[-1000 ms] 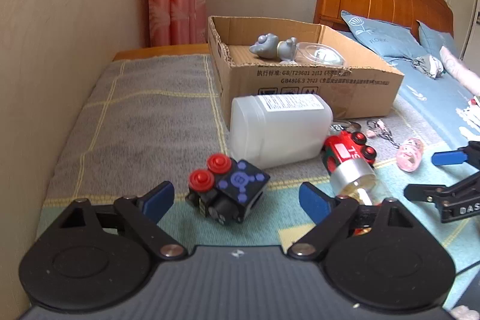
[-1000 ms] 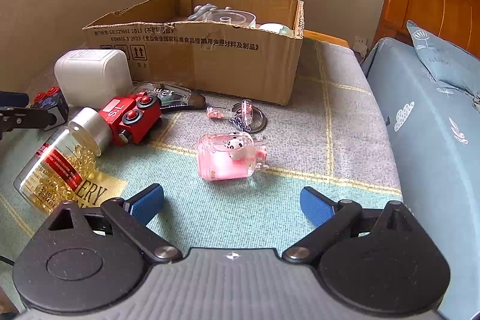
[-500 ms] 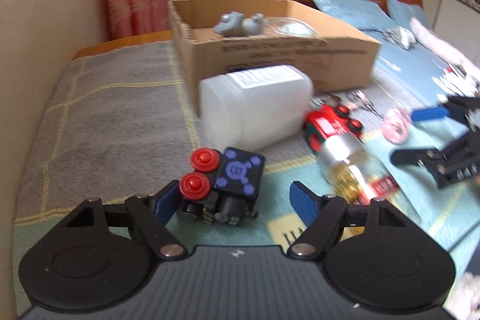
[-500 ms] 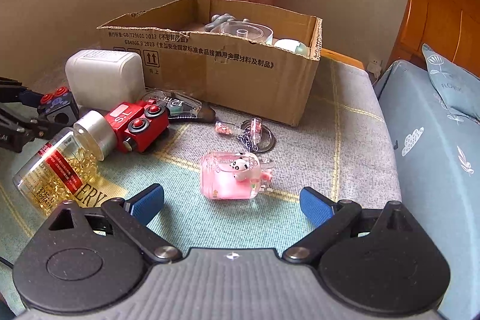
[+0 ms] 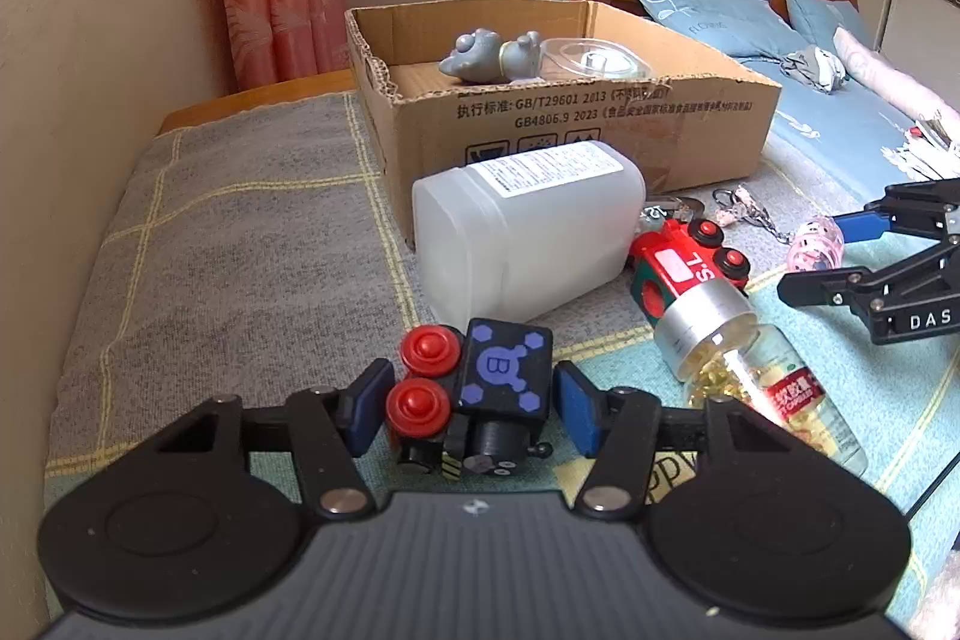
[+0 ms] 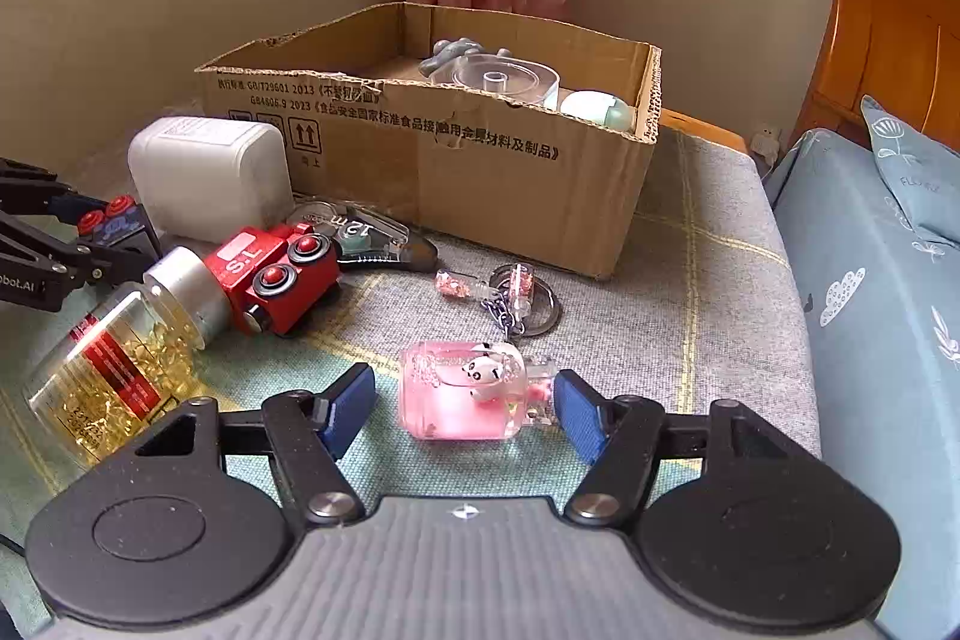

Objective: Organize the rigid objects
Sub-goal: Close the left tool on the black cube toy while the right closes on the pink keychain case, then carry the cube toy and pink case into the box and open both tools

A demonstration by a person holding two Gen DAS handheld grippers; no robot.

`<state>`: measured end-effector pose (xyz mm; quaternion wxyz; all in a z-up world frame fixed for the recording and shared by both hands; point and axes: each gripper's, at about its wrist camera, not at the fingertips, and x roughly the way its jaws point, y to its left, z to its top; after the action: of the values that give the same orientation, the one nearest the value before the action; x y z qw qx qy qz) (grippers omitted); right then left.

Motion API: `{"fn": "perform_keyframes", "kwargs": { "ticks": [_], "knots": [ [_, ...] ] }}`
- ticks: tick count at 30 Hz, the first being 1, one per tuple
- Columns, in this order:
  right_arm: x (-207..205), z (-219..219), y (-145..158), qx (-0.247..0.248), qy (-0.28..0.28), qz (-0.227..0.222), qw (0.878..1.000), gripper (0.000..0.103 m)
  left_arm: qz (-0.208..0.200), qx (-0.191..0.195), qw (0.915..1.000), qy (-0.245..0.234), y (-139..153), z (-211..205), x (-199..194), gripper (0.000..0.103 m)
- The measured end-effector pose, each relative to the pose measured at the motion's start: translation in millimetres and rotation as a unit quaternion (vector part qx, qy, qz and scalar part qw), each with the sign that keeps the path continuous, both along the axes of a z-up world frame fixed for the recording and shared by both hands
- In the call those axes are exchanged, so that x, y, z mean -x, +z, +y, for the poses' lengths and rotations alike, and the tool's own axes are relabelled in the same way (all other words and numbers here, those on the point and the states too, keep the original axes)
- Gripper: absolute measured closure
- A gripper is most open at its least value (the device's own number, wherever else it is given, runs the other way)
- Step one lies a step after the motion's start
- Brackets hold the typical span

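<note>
A black toy train car (image 5: 480,400) with red wheels and a purple B top sits on the bed between the pads of my left gripper (image 5: 471,409). The left pad touches a red wheel and a small gap shows at the right pad. A pink panda keychain case (image 6: 465,391) lies between the pads of my right gripper (image 6: 465,409), which is open with gaps on both sides. The open cardboard box (image 5: 600,124) stands behind, holding a grey figure (image 5: 486,55) and a clear lid (image 5: 591,58).
A white plastic jar (image 5: 528,226), a red toy train (image 6: 276,271), a bottle of yellow capsules (image 6: 114,364), a tape dispenser (image 6: 360,235) and glass keychains (image 6: 510,292) lie before the box (image 6: 480,160). A wall runs along the left. Blue bedding lies to the right.
My left gripper moved forward around the black train car and narrowed onto it. My right gripper moved forward and narrowed, so the pink case now lies between its pads.
</note>
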<state>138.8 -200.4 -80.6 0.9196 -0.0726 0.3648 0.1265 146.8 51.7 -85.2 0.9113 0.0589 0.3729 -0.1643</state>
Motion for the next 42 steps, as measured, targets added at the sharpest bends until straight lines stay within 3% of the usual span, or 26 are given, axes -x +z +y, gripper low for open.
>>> {"fn": "perform_keyframes", "kwargs": {
  "ticks": [3, 10, 18, 28, 36, 42],
  "knots": [
    [0, 0, 1, 0.002, -0.003, 0.0, 1.0, 0.047, 0.004, 0.001, 1.0, 0.0, 2, 1, 0, 0.053],
    [2, -2, 7, 0.023, 0.015, 0.007, 1.0, 0.047, 0.013, -0.005, 0.9998, -0.016, 12, 0, 7, 0.054],
    [7, -8, 36, 0.061, 0.072, 0.016, 0.995, 0.047, 0.03, -0.037, 0.9986, -0.024, 37, -7, 18, 0.054],
    [5, -19, 75, 0.048, 0.103, 0.007, 0.993, 0.047, 0.007, -0.033, 0.999, -0.03, 83, -22, 13, 0.054],
    [-2, -30, 106, 0.039, 0.106, -0.015, 0.993, 0.047, -0.037, -0.039, 0.9974, -0.047, 122, -39, -24, 0.054],
    [-13, -32, 133, 0.042, 0.111, -0.046, 0.992, 0.047, -0.03, -0.051, 0.9967, -0.056, 133, -57, -81, 0.054]
  ]
}}
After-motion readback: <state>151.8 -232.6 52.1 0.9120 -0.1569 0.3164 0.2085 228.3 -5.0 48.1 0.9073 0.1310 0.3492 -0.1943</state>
